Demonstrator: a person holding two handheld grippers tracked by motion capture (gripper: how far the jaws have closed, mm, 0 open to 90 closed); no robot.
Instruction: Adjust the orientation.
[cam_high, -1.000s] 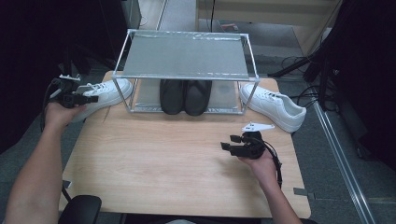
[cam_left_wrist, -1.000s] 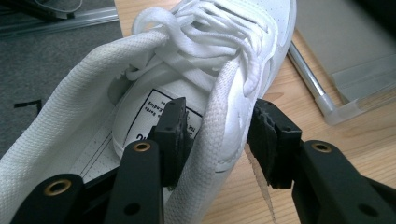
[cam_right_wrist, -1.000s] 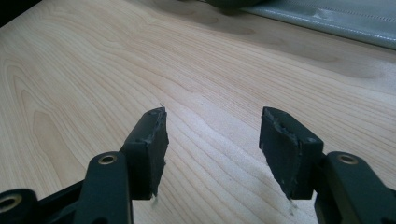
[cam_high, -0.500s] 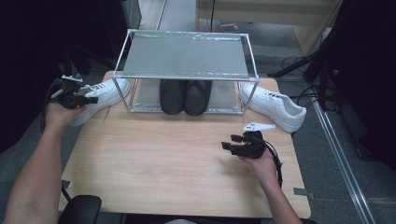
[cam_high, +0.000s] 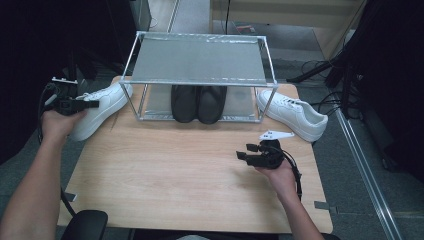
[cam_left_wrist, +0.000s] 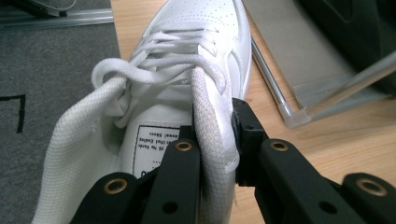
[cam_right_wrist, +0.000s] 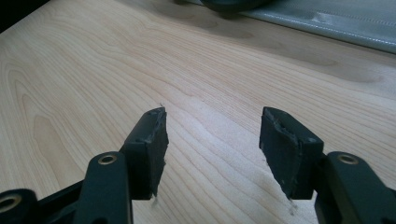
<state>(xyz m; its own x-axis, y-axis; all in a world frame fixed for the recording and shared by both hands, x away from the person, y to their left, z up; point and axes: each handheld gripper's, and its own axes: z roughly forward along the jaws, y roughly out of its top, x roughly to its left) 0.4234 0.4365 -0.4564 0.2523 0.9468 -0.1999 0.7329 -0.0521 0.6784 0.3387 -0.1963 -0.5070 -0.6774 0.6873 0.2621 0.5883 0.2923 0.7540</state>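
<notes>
Your left gripper has just been closing and now pinches the padded collar of the white sneaker, one jaw inside the opening, one outside. In the high view that sneaker sits at middle left, beside the metal shoe rack. Your right gripper, lower right of centre, hangs spread over bare wooden table, holding nothing.

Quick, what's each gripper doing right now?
Left gripper: jaws just closed, clamped on the collar of the white shoe.
Right gripper: open, nothing between the jaws, over the table.
</notes>
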